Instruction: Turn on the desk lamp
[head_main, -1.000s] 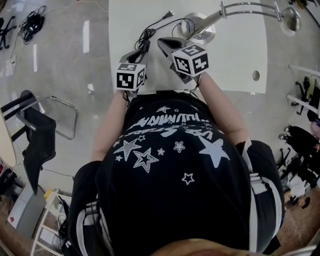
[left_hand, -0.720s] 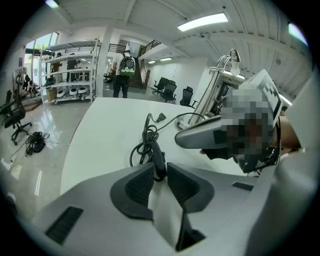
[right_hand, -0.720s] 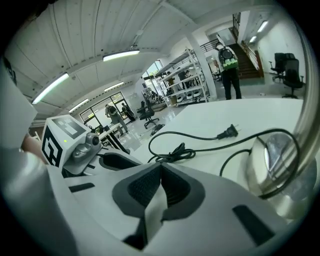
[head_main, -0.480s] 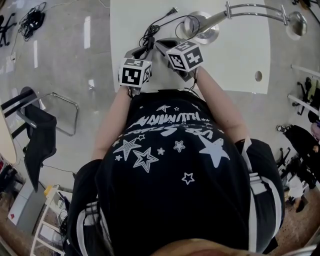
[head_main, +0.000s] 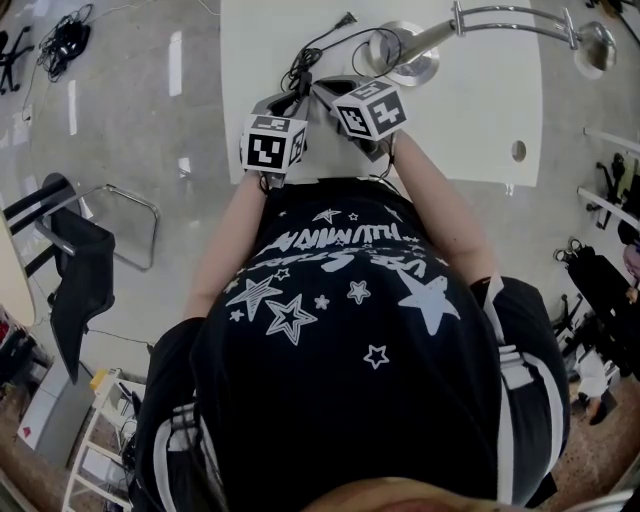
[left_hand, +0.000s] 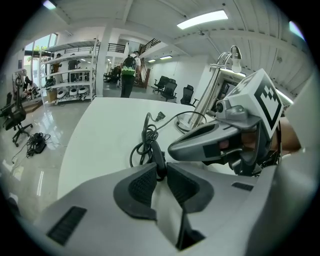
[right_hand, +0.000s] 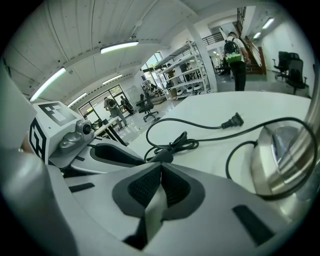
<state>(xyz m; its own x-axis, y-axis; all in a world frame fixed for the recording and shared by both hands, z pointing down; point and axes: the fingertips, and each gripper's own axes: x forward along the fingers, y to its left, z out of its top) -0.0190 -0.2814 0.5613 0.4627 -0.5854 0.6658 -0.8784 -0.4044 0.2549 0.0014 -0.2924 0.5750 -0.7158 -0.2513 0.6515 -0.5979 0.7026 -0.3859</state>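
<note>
The chrome desk lamp stands on its round base (head_main: 405, 60) (right_hand: 285, 160) at the far side of the white table (head_main: 470, 120). Its arm runs right to the lamp head (head_main: 590, 45), which looks unlit. A black cord (head_main: 320, 45) loops from the base to an oblong inline switch (left_hand: 158, 159) (right_hand: 161, 157); its plug (head_main: 345, 20) (right_hand: 233, 120) lies loose on the table. My left gripper (head_main: 285, 100) (left_hand: 161, 170) is shut on the switch. My right gripper (head_main: 330, 88) (right_hand: 160, 169) is shut, with its tip right at the switch.
A cable hole (head_main: 518, 150) sits in the table's right part. A black chair (head_main: 75, 270) stands on the floor at the left, and a cable bundle (head_main: 60, 40) lies at the far left. The table's near edge runs just below the grippers.
Both grippers have moved a little farther onto the table toward the cord and closer together. Over the last half second almost nothing has shifted.
</note>
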